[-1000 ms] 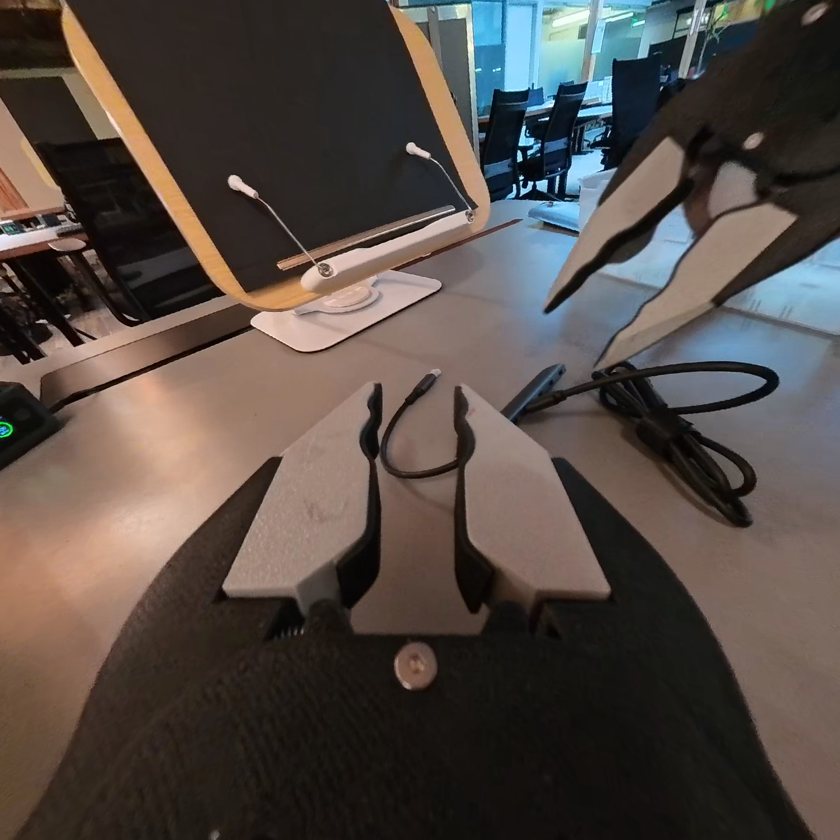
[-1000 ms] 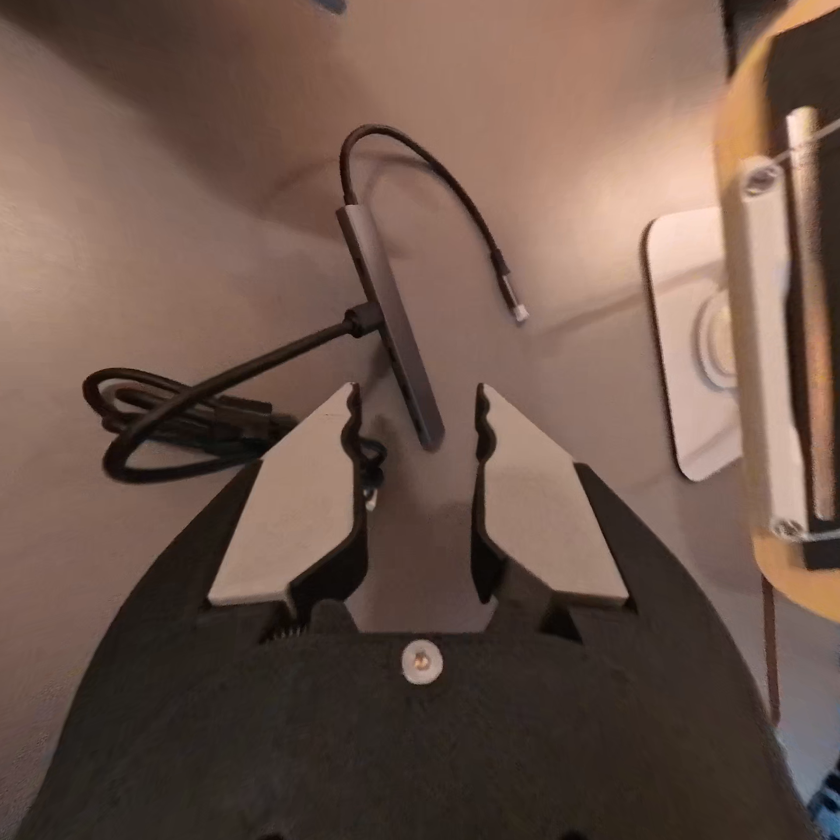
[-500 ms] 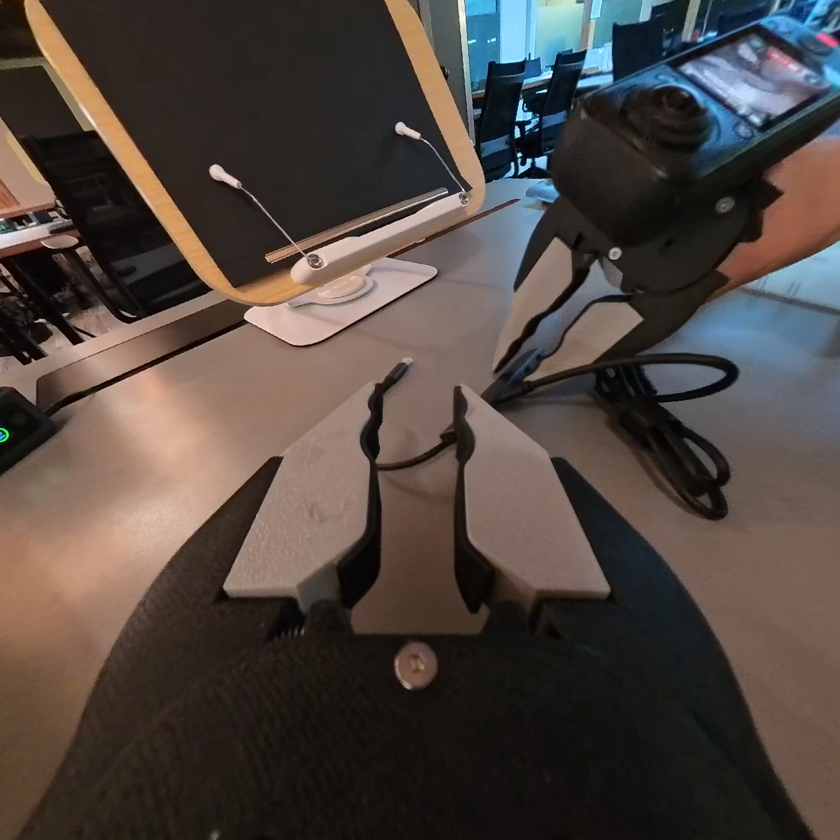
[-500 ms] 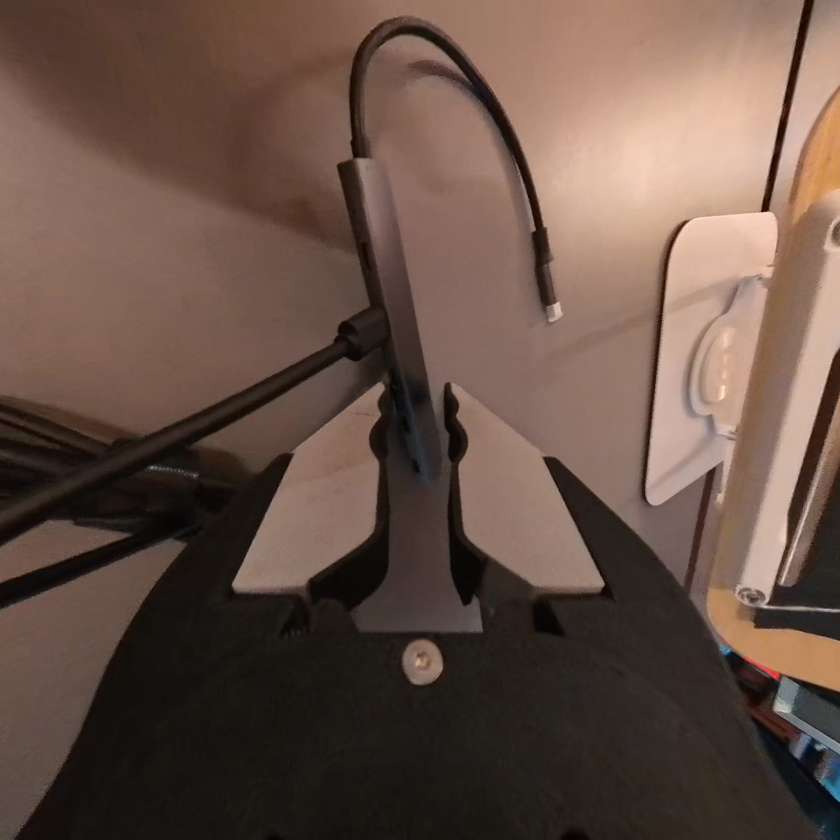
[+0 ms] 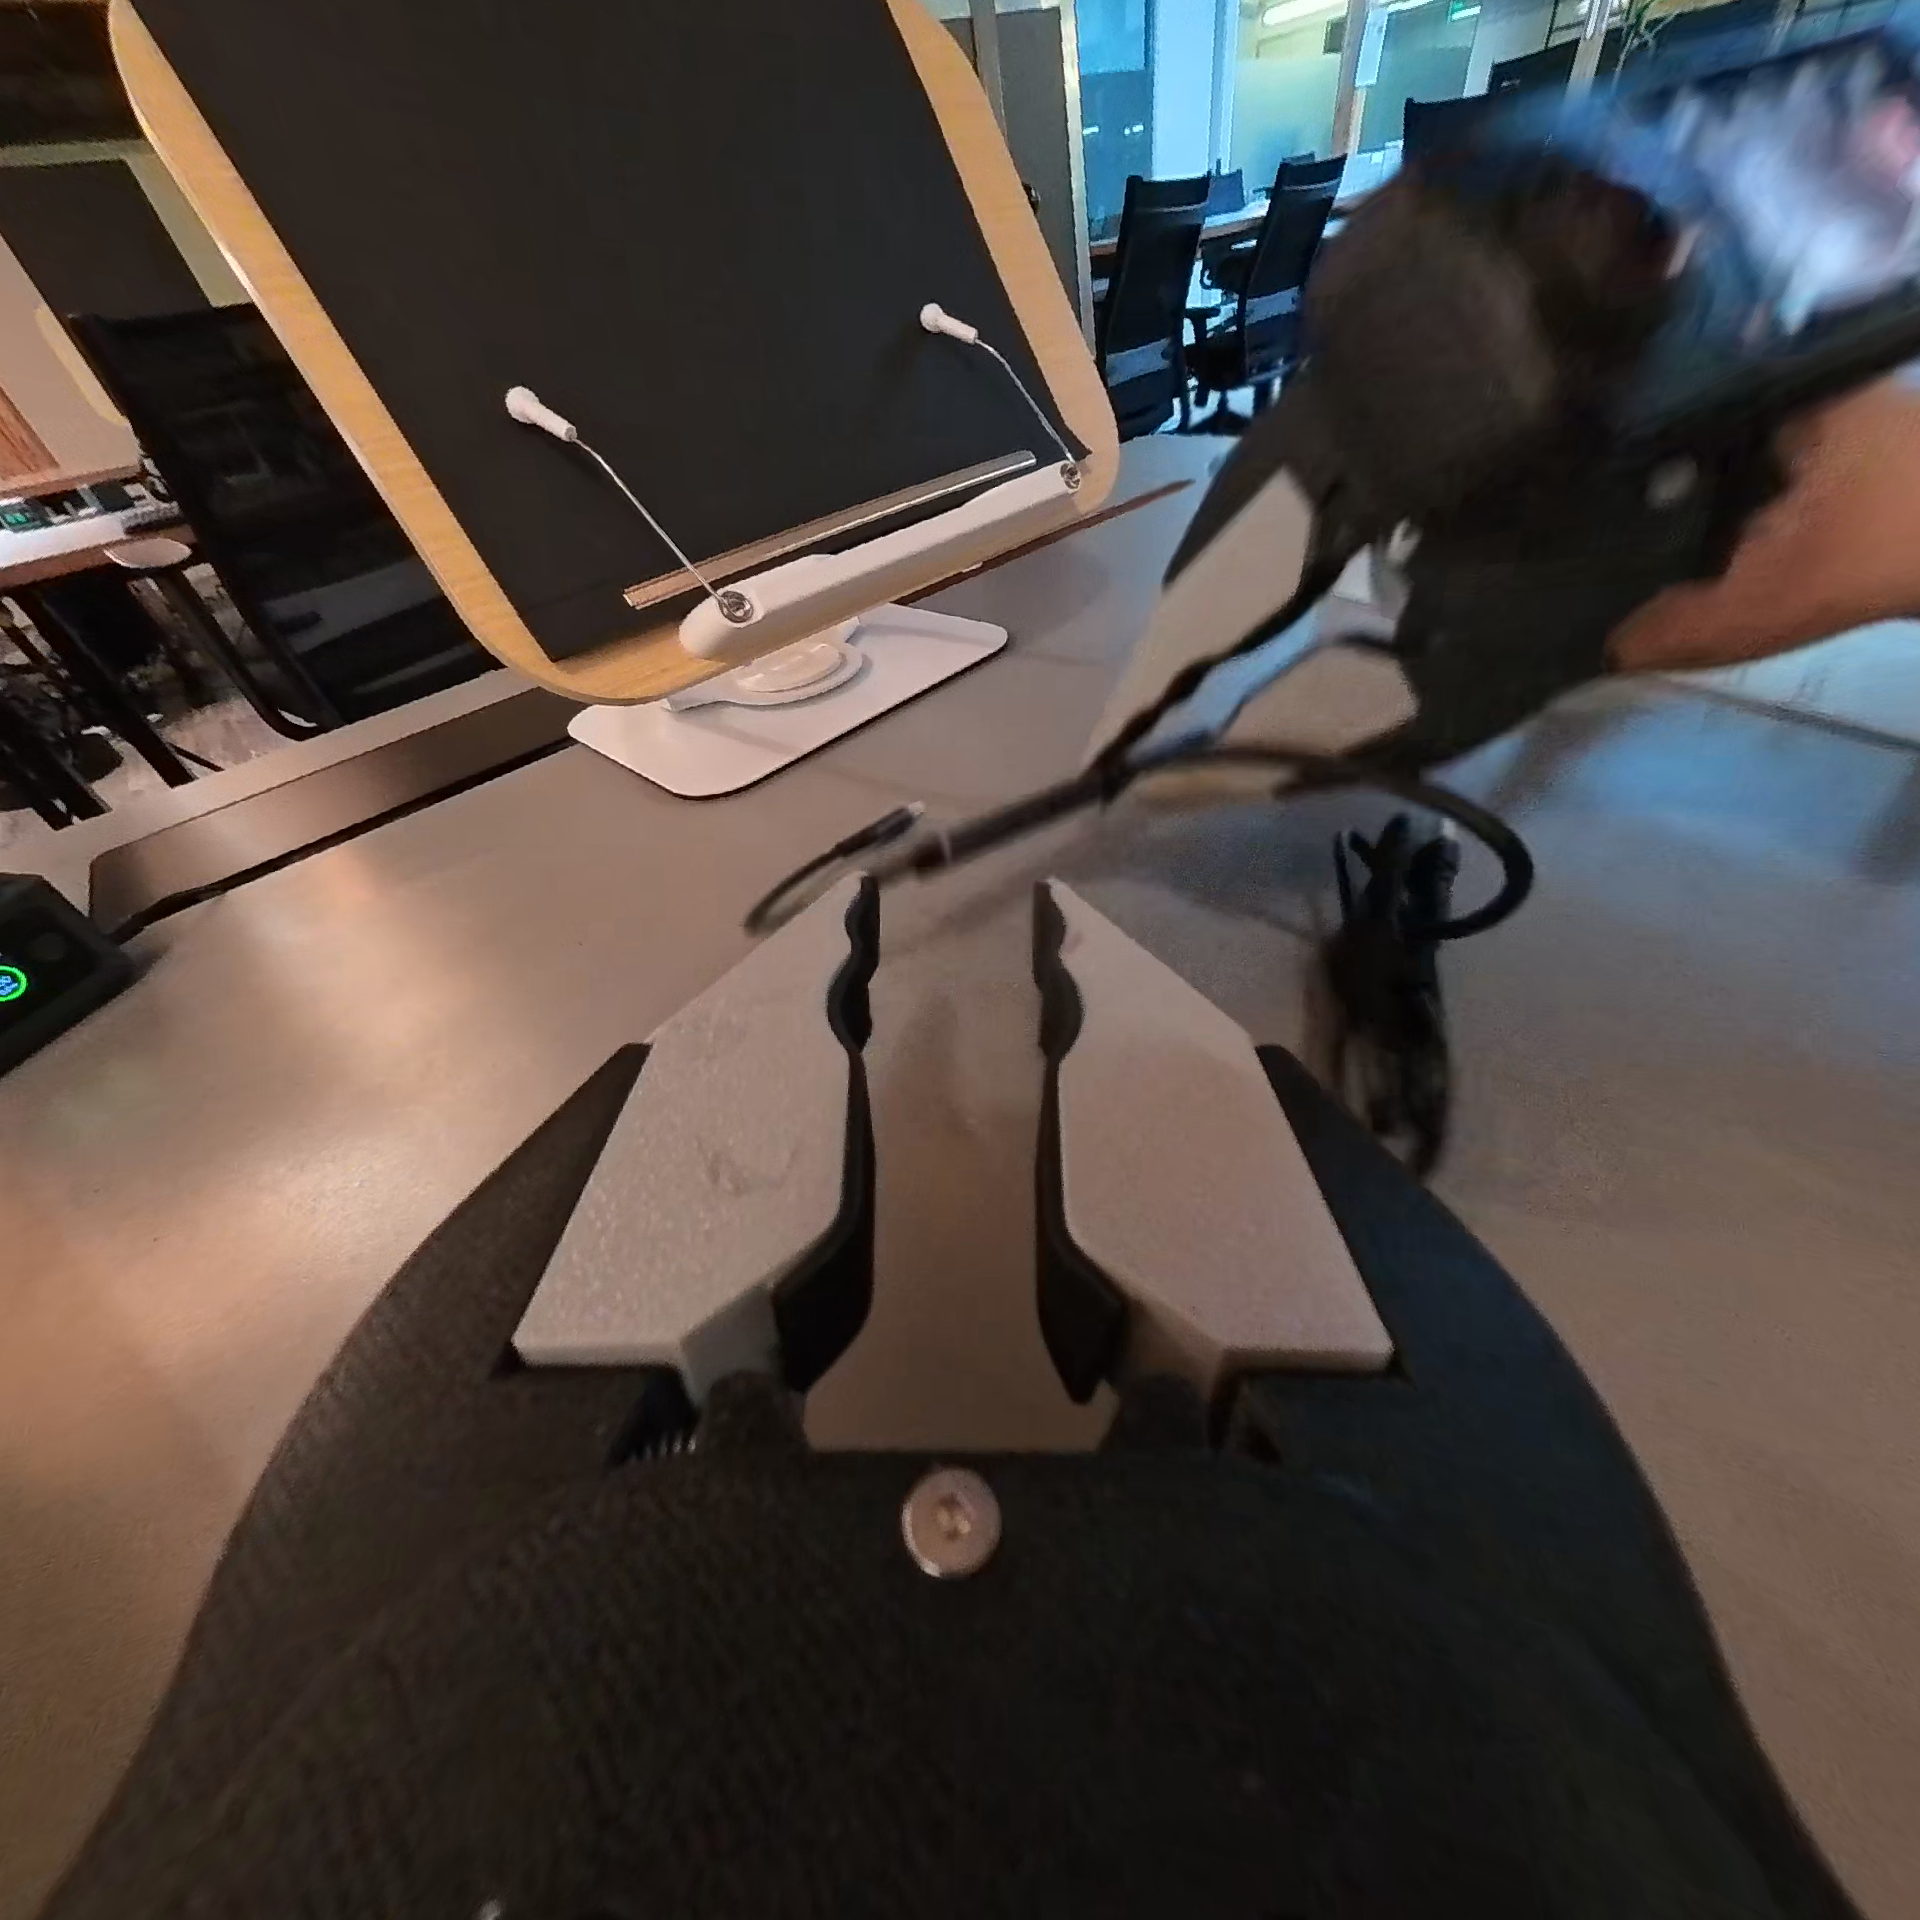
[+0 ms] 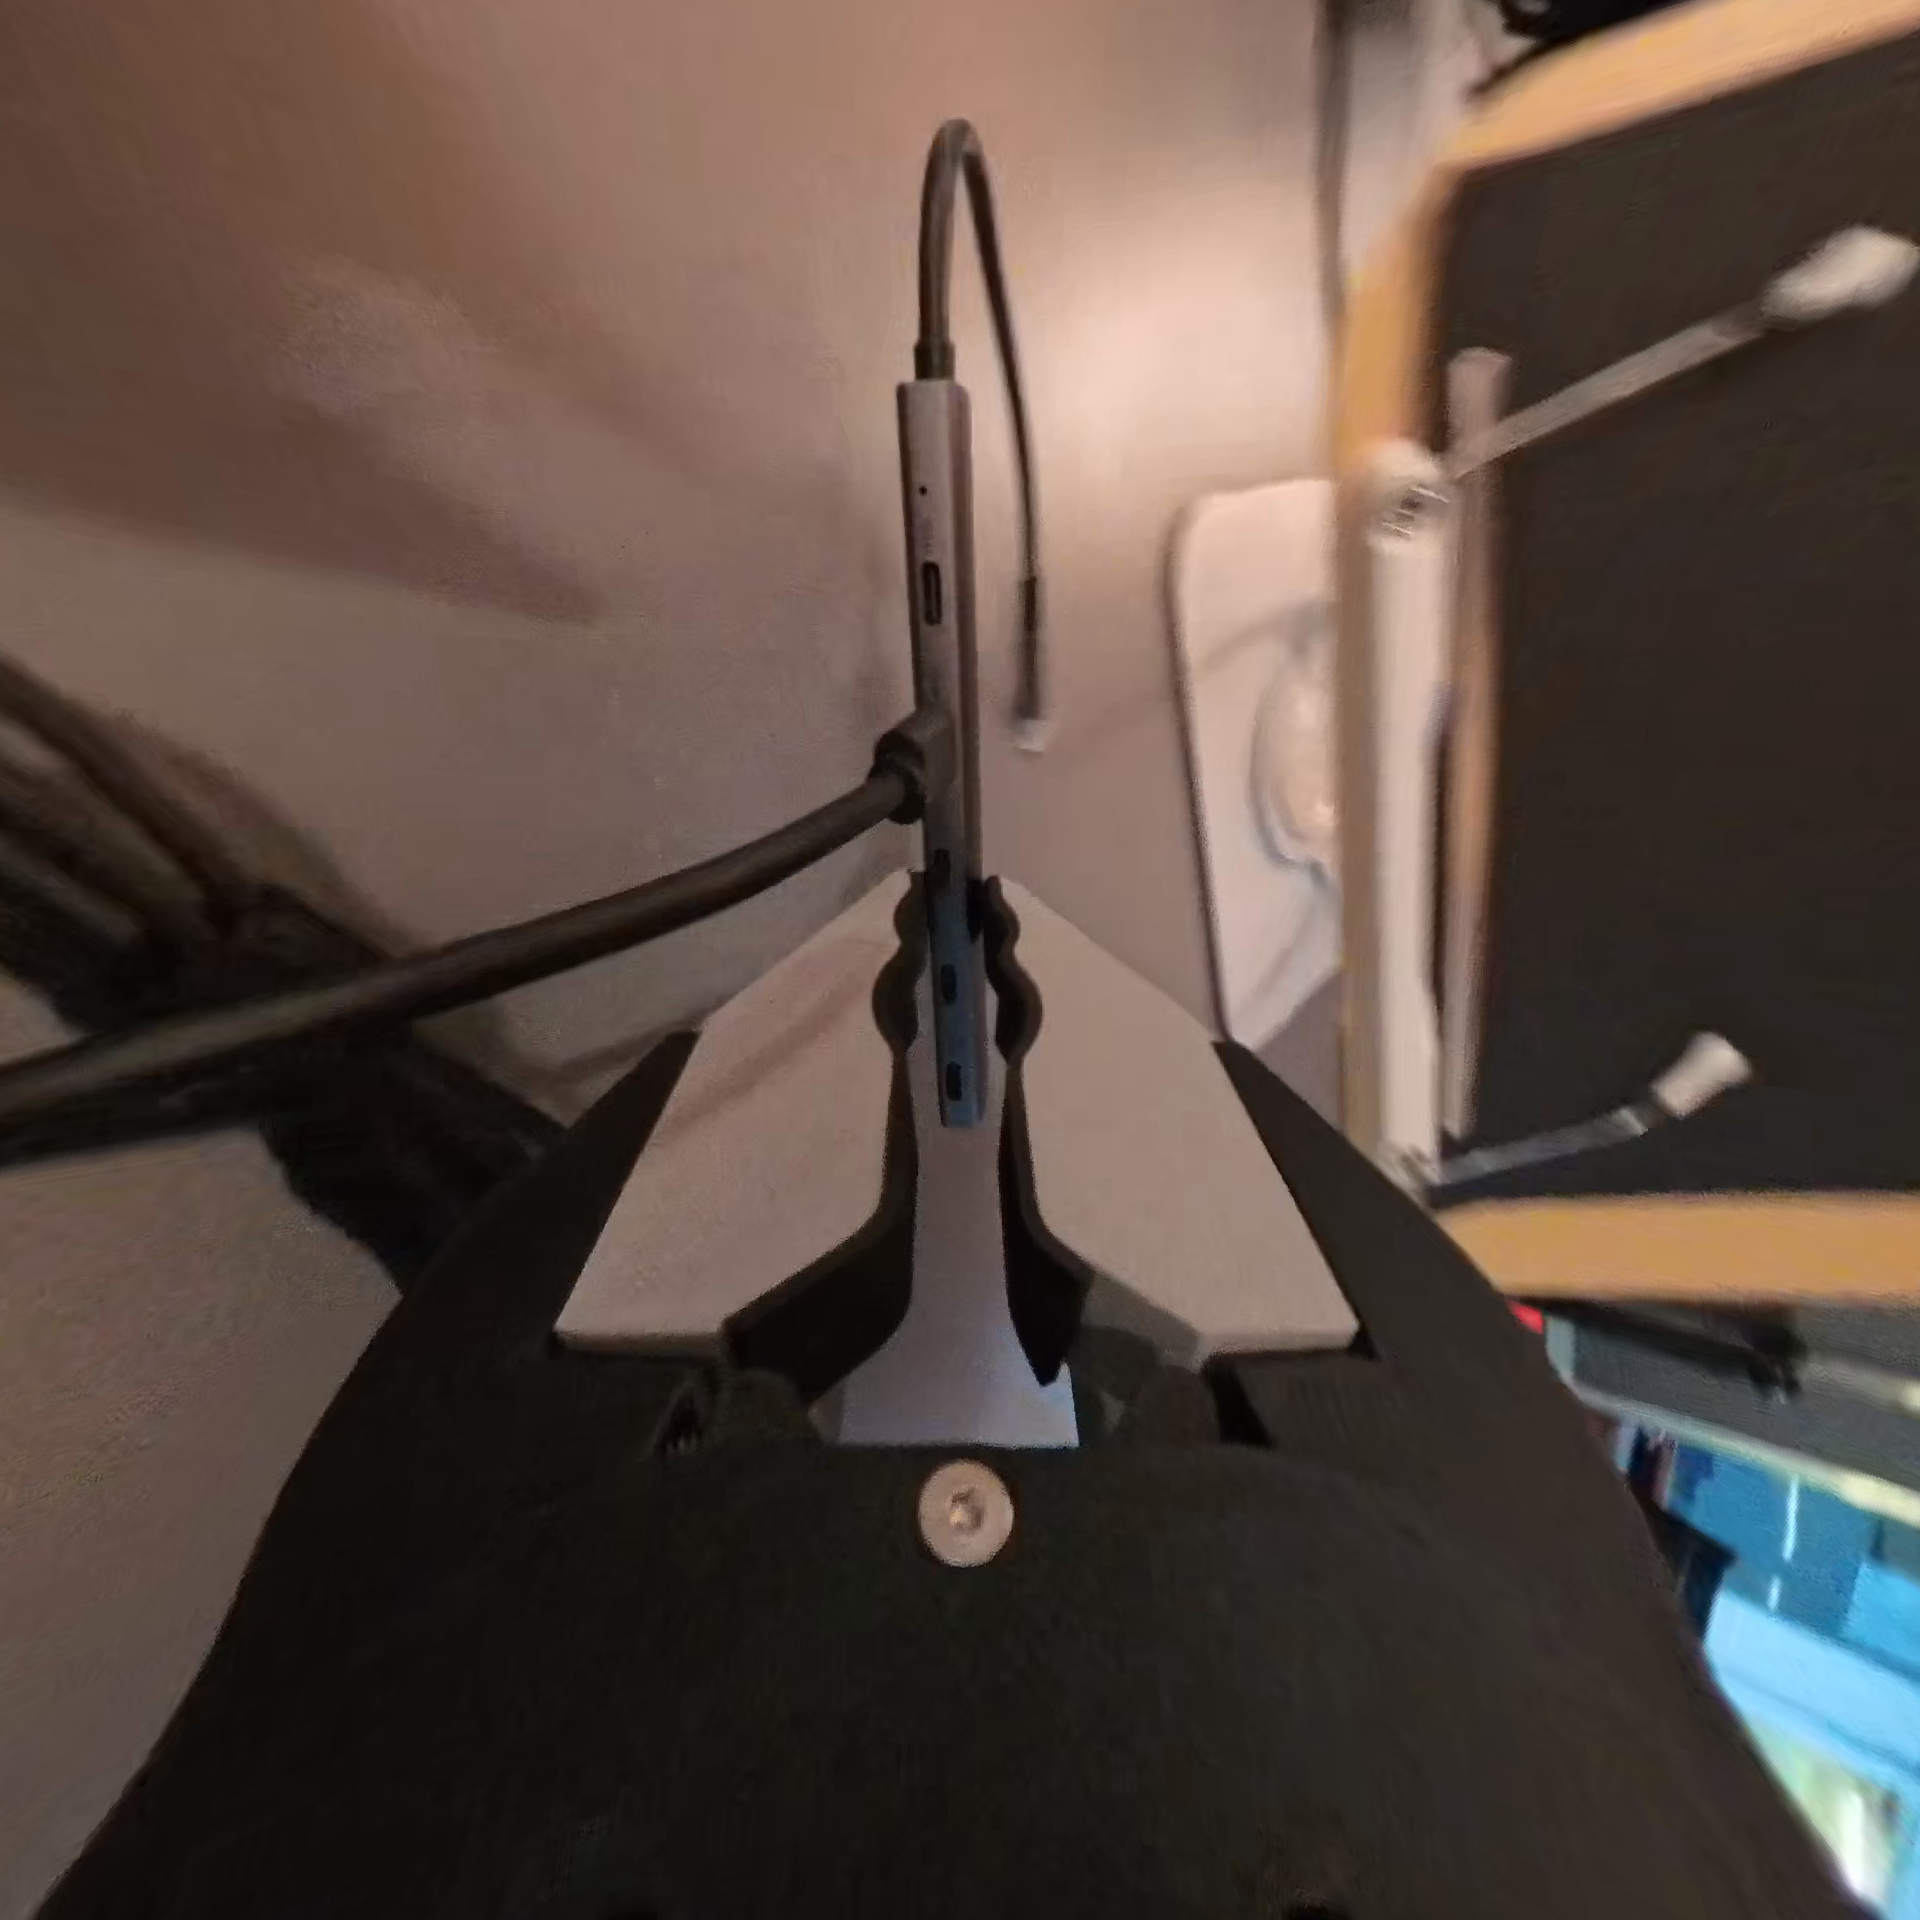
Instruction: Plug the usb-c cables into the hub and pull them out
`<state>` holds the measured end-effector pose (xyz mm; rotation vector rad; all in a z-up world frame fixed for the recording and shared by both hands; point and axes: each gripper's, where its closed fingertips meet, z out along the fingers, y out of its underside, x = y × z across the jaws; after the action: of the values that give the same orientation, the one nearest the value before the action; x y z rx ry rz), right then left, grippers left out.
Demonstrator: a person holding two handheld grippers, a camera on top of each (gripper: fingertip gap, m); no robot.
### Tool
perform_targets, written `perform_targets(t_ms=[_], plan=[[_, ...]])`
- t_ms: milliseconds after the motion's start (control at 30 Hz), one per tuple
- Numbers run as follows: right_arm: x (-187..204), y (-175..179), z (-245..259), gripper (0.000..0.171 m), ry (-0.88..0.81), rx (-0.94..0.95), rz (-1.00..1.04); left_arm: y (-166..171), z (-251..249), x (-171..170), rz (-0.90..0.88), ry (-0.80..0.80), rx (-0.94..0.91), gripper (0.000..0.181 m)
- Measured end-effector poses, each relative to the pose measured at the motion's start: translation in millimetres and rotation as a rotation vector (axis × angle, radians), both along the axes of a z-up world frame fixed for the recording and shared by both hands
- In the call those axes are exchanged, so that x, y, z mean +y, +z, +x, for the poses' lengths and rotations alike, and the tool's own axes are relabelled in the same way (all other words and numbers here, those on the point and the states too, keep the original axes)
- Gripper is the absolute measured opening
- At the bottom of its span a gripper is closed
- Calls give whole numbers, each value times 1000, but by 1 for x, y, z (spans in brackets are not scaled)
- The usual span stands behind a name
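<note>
My right gripper (image 6: 948, 896) is shut on one end of the slim grey hub (image 6: 943, 623) and holds it edge-on, with its ports showing. A thick black usb-c cable (image 6: 623, 914) is plugged into the hub's side. The hub's own short lead (image 6: 987, 260) loops round, and its plug (image 6: 1029, 717) hangs free. In the left wrist view the right gripper (image 5: 1112, 769) is blurred and carries the hub (image 5: 997, 831) just above the table. My left gripper (image 5: 951, 904) is open and empty, with its tips just below the hub and the lead's plug (image 5: 883, 826).
A wood-edged black book stand (image 5: 623, 312) on a white base (image 5: 831, 707) stands behind; it also shows in the right wrist view (image 6: 1662, 727). The cable's black coiled bundle (image 5: 1382, 987) lies at the right. A black device with a green light (image 5: 21, 987) sits at the left edge. Office chairs stand beyond. About 12 centimeters separates my left fingertips from my right.
My right gripper came down over the hub, shut on its end and lifted it toward my left gripper. The left gripper stayed open and barely moved.
</note>
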<state>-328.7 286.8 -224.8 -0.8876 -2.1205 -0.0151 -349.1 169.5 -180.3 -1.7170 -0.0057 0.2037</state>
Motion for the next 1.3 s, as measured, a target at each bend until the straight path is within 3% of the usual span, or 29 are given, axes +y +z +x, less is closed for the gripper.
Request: perform_targets(t_ms=[300, 467, 667, 933, 1100, 1300], plan=[[122, 183, 77, 8, -347, 297, 58, -1, -3, -1, -4, 15, -9, 25], [205, 239, 138, 7, -539, 307, 153, 0, -4, -1, 3, 16, -21, 24], [265, 247, 199, 8, -665, 264, 194, 1, -5, -2, 11, 18, -29, 24], [258, 244, 248, 8, -675, 172, -44, -2, -4, 0, -8, 13, -24, 24], [247, 216, 271, 7, -744, -10, -190, -1, -5, -1, -2, 14, -31, 24], [264, 165, 304, 7, -1064, -238, -305, -1, -6, -1, 2, 15, -40, 24]])
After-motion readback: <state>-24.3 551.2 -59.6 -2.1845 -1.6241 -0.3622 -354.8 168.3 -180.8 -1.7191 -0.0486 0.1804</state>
